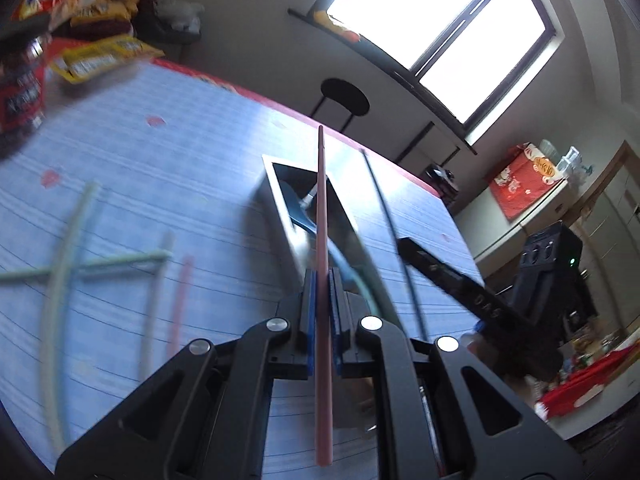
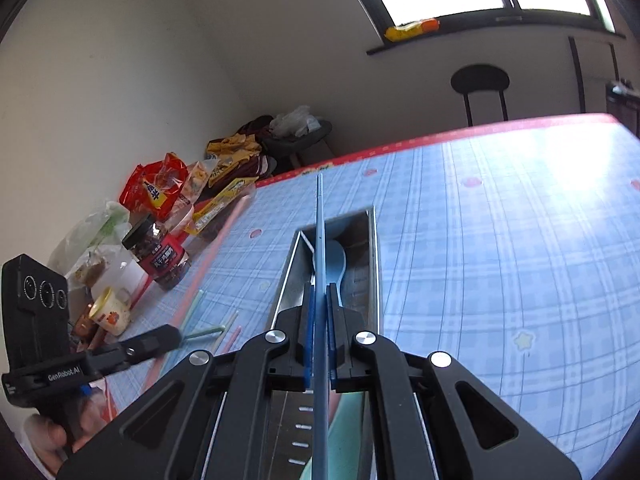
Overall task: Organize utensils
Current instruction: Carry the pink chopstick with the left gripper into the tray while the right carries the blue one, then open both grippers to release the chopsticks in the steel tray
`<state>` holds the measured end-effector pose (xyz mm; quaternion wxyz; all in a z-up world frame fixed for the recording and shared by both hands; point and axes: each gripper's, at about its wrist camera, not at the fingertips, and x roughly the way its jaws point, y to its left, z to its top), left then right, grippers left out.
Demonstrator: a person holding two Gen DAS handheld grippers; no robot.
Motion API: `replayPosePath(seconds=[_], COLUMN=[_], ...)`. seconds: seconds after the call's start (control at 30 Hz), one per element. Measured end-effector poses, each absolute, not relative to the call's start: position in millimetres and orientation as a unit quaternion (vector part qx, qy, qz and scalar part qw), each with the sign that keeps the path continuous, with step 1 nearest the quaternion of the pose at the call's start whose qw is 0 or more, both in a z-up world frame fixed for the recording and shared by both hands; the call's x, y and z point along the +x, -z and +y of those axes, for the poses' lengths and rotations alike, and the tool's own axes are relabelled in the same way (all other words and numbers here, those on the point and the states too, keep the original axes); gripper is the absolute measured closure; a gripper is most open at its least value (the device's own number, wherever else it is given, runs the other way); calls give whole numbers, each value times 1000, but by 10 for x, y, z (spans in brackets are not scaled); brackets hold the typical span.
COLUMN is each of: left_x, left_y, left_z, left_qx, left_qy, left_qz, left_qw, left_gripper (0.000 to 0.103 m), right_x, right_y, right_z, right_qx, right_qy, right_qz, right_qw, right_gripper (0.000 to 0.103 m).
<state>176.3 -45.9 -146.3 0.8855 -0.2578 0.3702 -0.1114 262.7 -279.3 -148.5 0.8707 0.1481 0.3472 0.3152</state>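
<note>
In the left wrist view the fingers (image 1: 309, 300) are clamped on a pink chopstick (image 1: 322, 240), pinched between their blue pads. So the left gripper (image 1: 322, 300) is grasping that stick, which runs straight toward twelve o'clock, its tip above the far end of a metal tray (image 1: 280, 204). The tray sits on the blue checked tablecloth (image 1: 160, 168) just beyond the fingertips, and a blue spoon (image 1: 298, 216) lies inside it. At about nine o'clock, loose chopsticks lie scattered on the cloth: pale green ones (image 1: 60, 264), crossed, and another pink one (image 1: 180, 300), all blurred. At ten to eleven o'clock snack packets (image 1: 100, 56) are piled at the table's far corner. At three to four o'clock the right gripper (image 1: 440, 276) shows from the side.

In the right wrist view the fingers (image 2: 308, 320) squeeze a blue chopstick (image 2: 320, 240) between their pads, so the right gripper (image 2: 320, 320) is closed on it. The stick points to twelve o'clock, directly above the metal tray (image 2: 374, 248), which lies lengthwise beneath the gripper. The blue spoon (image 2: 335, 264) rests in the tray, bowl toward the far end. At eight to nine o'clock the left gripper (image 2: 152, 344) appears; whether it is closed cannot be told from this side. Behind it stand a dark jar (image 2: 160, 252) and the snack packets (image 2: 160, 188), and a few green and pink chopsticks (image 2: 208, 330) lie on the tablecloth (image 2: 480, 240).
</note>
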Motion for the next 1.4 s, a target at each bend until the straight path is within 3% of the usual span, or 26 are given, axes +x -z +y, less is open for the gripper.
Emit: replayPosePath(seconds=[0.27, 0.87, 0.93, 1.0, 1.07, 1.17, 1.4], left_x=[1934, 1967, 1953, 1933, 1910, 1868, 1670], left_y=[1743, 1867, 1815, 1739, 1652, 1516, 1269], left_z=[-976, -992, -1003, -972, -923, -789, -359], left_qx=[-283, -273, -265, -263, -254, -247, -220], left_qy=[110, 96, 95, 94, 88, 75, 36], left_qz=[393, 400, 394, 383, 373, 356, 326], left_qw=[868, 870, 875, 881, 888, 898, 919], left_gripper=[93, 93, 84, 76, 74, 59, 44], right_x=[2633, 2664, 2667, 2667, 2657, 2603, 2429], right_y=[1661, 1710, 1713, 1698, 1675, 1591, 1410], right_z=[-2825, -2685, -2675, -2696, -2732, -2748, -2727], right_qx=[168, 174, 177, 182, 195, 193, 152], right_qy=[-312, -328, -335, -336, -342, -346, -336], right_qz=[371, 389, 391, 388, 382, 365, 324], right_qw=[858, 843, 839, 838, 836, 843, 871], right_gripper=[97, 95, 94, 88, 74, 55, 28])
